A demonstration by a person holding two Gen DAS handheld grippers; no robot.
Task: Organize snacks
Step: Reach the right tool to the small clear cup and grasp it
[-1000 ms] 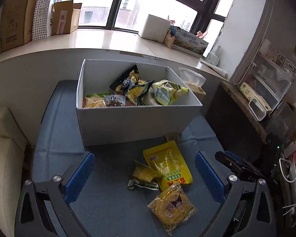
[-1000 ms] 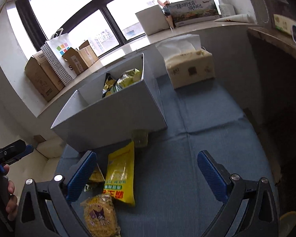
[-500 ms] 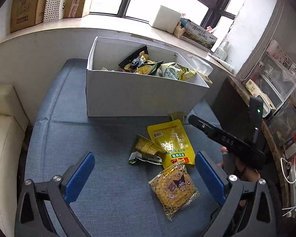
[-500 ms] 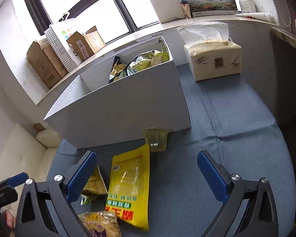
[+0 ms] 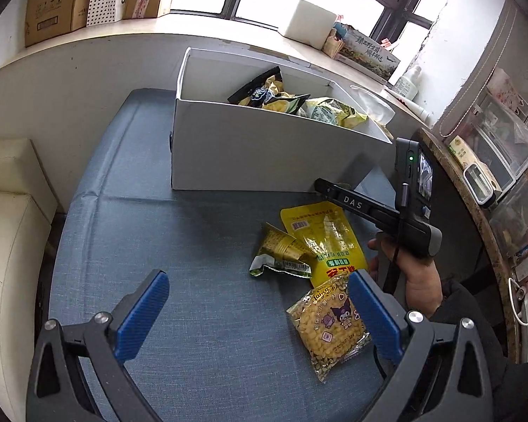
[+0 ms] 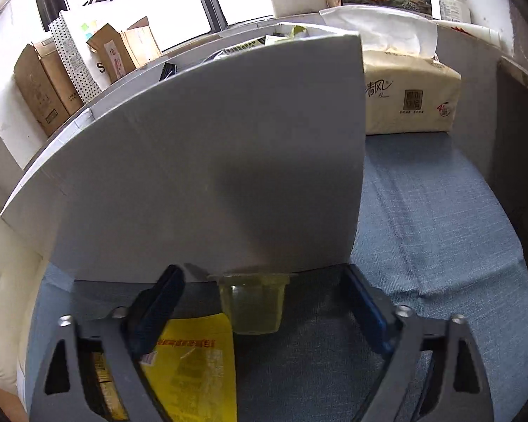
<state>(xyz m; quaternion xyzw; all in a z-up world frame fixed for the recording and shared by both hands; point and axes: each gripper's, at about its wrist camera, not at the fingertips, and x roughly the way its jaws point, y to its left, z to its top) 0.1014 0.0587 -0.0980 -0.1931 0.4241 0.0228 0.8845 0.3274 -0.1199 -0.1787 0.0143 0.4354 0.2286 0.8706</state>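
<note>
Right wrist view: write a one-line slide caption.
Open right gripper brackets a small jelly cup at the foot of the white snack box, beside a yellow pouch.

We see a tissue pack point(image 6: 410, 100) standing at the far right corner of the blue cloth-covered surface point(image 5: 193, 246). On the window ledge point(image 5: 200, 31) behind it sit cardboard boxes point(image 5: 49, 3) at the left end, with a white box point(image 5: 308, 23) and a printed carton point(image 5: 368, 54) toward the right end.

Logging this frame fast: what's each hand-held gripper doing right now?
Left hand-held gripper: open, holding nothing, above the blue cloth.
Right hand-held gripper: open, straddling the jelly cup, not gripping it.
</note>
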